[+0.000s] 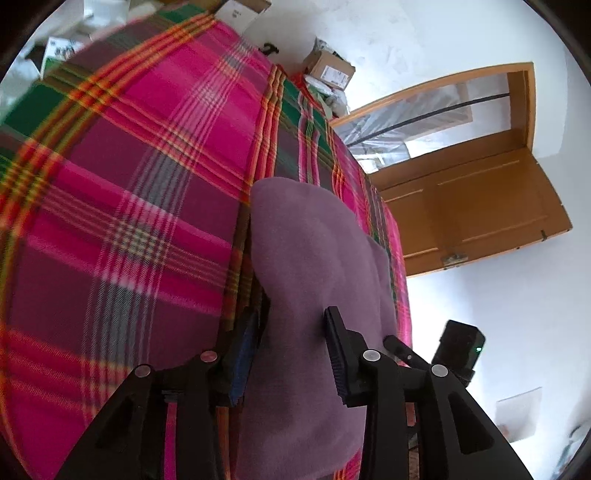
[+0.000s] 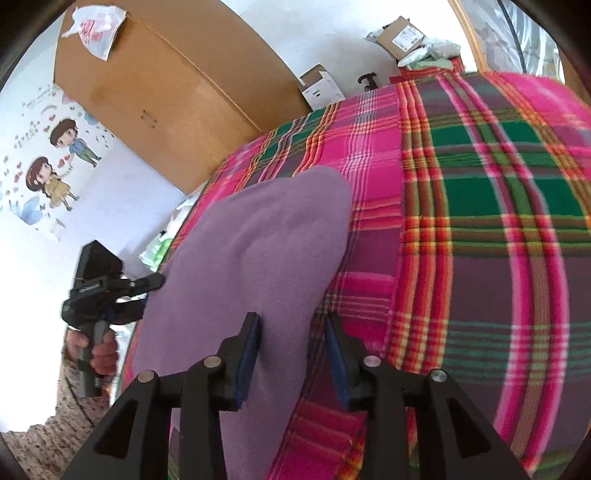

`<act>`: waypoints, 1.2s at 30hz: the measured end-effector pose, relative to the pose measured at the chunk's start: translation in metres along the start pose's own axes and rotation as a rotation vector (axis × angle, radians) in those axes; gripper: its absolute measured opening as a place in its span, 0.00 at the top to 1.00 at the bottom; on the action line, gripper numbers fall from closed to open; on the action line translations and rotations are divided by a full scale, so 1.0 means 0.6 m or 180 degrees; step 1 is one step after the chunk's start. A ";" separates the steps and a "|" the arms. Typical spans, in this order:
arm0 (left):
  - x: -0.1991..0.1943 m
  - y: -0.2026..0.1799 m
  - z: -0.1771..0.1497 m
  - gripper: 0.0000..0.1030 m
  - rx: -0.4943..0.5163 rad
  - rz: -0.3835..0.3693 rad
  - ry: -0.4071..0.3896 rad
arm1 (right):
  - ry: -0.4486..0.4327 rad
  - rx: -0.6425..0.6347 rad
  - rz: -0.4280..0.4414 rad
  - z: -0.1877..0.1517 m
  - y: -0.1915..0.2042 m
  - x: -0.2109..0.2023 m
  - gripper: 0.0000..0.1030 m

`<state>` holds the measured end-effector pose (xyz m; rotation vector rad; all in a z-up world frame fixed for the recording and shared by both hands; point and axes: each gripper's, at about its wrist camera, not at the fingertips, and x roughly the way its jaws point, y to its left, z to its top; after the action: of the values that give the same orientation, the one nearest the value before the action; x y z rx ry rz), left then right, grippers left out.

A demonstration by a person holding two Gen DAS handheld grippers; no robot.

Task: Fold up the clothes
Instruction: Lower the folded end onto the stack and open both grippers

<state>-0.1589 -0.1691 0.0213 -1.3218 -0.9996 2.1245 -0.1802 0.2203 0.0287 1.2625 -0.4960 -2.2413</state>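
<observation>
No lettering on boxes (image 2: 400,35) or poster (image 2: 48,166) is legible

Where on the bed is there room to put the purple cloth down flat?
The plaid blanket lies bare beside the purple cloth, out to its far edge. The far corner by the small boxes is crowded, and both grippers sit at the near edge.
</observation>
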 end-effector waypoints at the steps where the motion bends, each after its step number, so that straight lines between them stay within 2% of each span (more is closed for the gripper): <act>1: -0.007 -0.008 -0.004 0.64 0.0044 0.0045 -0.0045 | -0.0022 -0.0058 -0.0085 -0.002 0.005 -0.006 0.65; 3: -0.022 -0.024 -0.011 0.64 0.0133 0.0135 -0.0136 | -0.0086 -0.0189 -0.0283 -0.006 0.020 -0.019 0.65; 7: -0.049 -0.062 -0.029 0.64 0.0357 0.0340 -0.0332 | -0.0427 -0.0515 -0.0704 -0.020 0.062 -0.056 0.66; 9: -0.052 -0.089 -0.044 0.64 0.0525 0.0455 -0.0426 | -0.0539 -0.0686 -0.0758 -0.029 0.086 -0.066 0.73; 14: -0.020 -0.145 -0.091 0.64 0.1048 0.0704 -0.0339 | -0.0498 -0.0954 -0.0677 -0.057 0.142 -0.049 0.77; 17: 0.000 -0.143 -0.105 0.64 0.1152 0.0905 -0.0305 | -0.0423 -0.1044 -0.0700 -0.073 0.166 -0.024 0.77; 22: 0.019 -0.130 -0.119 0.62 0.1347 0.1316 -0.0411 | -0.0220 -0.1000 -0.0833 -0.082 0.169 0.014 0.78; 26: 0.022 -0.121 -0.130 0.60 0.1464 0.1357 -0.0479 | -0.0252 -0.0994 -0.0844 -0.093 0.161 0.016 0.80; 31: 0.019 -0.112 -0.134 0.60 0.1451 0.1307 -0.0501 | -0.0309 -0.1054 -0.0942 -0.105 0.153 0.006 0.84; 36: 0.009 -0.117 -0.142 0.60 0.1379 0.1291 -0.0560 | -0.0328 -0.0911 -0.0990 -0.109 0.144 -0.008 0.84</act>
<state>-0.0853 -0.0911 0.0478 -1.2039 -0.3036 2.6032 -0.0997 0.1498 0.0464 1.1410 -0.0074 -2.5321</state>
